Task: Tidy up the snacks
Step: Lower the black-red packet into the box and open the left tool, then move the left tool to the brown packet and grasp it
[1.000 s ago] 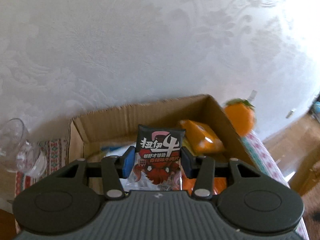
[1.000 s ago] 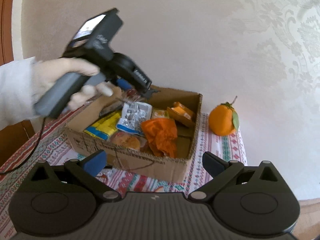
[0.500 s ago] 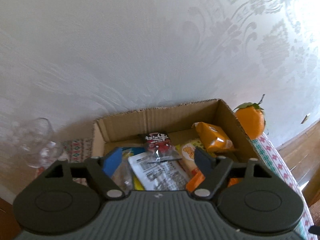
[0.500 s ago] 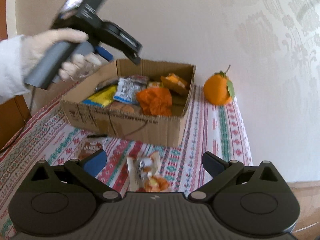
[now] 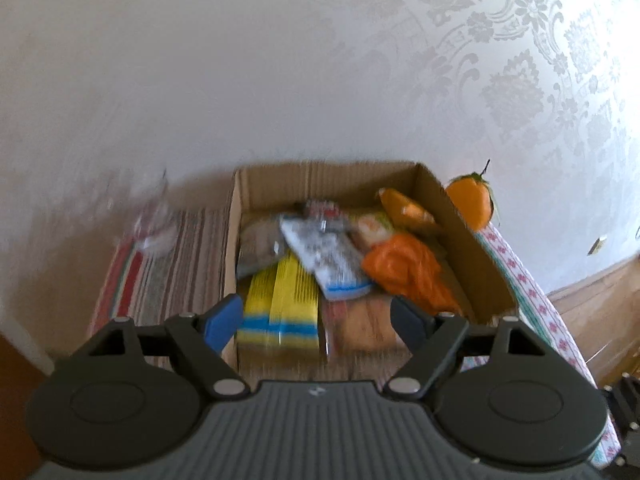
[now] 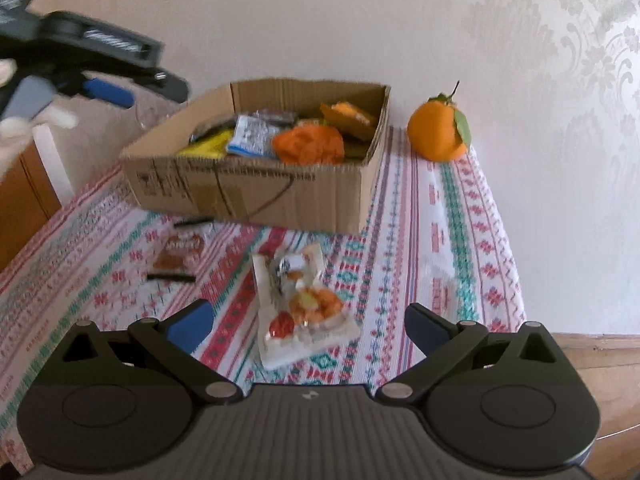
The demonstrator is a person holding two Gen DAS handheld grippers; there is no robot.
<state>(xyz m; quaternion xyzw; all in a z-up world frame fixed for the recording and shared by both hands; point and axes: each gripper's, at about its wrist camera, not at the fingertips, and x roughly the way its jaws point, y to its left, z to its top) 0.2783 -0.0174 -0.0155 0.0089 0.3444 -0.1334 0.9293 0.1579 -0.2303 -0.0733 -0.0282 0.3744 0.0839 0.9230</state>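
A cardboard box (image 6: pixel 248 192) on the patterned tablecloth holds several snack packs: a yellow pack (image 5: pixel 280 304), a white and blue pack (image 5: pixel 324 256), an orange bag (image 5: pixel 404 272) and the small black and red pack (image 5: pixel 324 212) at the back. My left gripper (image 5: pixel 316 324) is open and empty above the box's near edge; it also shows in the right wrist view (image 6: pixel 108 92). My right gripper (image 6: pixel 308 328) is open and empty, just above a white snack pack (image 6: pixel 304 300) on the cloth. A brown snack pack (image 6: pixel 180 252) lies left of it.
An orange with a leaf (image 6: pixel 440 132) stands right of the box near the wall. A clear glass (image 5: pixel 154 216) stands left of the box. The table's right edge (image 6: pixel 516 280) drops to a wooden floor. The wall is close behind the box.
My left gripper let go of the black and red pack into the box, opened, and pulled back and up. My right gripper tilted down toward the white pack on the cloth.
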